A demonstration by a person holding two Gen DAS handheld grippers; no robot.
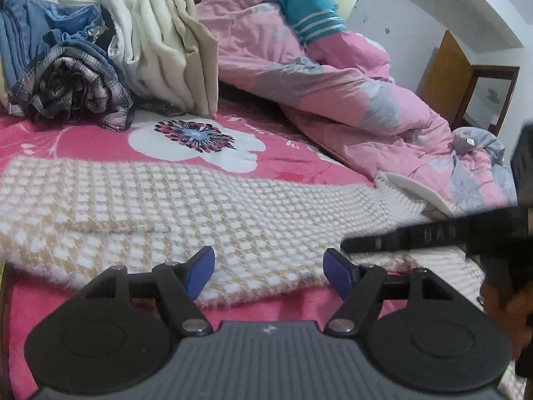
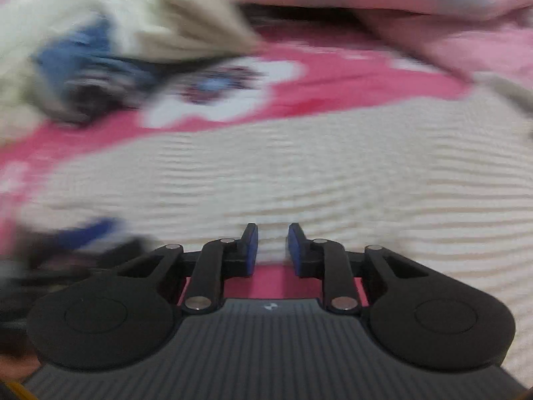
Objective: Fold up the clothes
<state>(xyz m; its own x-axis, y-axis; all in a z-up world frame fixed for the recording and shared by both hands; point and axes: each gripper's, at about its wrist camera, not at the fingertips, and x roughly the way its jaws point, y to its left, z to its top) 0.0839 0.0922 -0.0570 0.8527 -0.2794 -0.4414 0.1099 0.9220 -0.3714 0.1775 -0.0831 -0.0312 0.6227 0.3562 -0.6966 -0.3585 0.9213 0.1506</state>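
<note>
A cream-and-tan waffle-knit sweater (image 1: 173,206) lies spread flat on a bed covered by a pink sheet with a large white flower print (image 1: 196,140). A folded layer of the sweater forms a raised edge across its left portion. The garment's near hem runs just in front of both tools.

The left tool (image 1: 269,266) hovers low over the near hem with its jaws spread wide. Its blue-padded fingertips (image 1: 201,268) grip nothing; the sweater lies between and beyond them.

The right tool (image 2: 272,245) sits at the near edge of the same sweater (image 2: 299,173). Its jaws are partly closed, with a narrow gap between the blue pads (image 2: 251,248), and nothing is clamped in them. The right wrist view is blurred, so fine detail is not readable. In the left wrist view, the right tool (image 1: 409,233) appears as a dark bar entering from the right, just above the sweater.

At the back left of the bed rests a pile of folded clothes (image 1: 100,53): cream and beige items, blue denim, and a rolled plaid piece. A crumpled pink-and-grey quilt (image 1: 333,93) occupies the back right, well apart from the tools.
</note>
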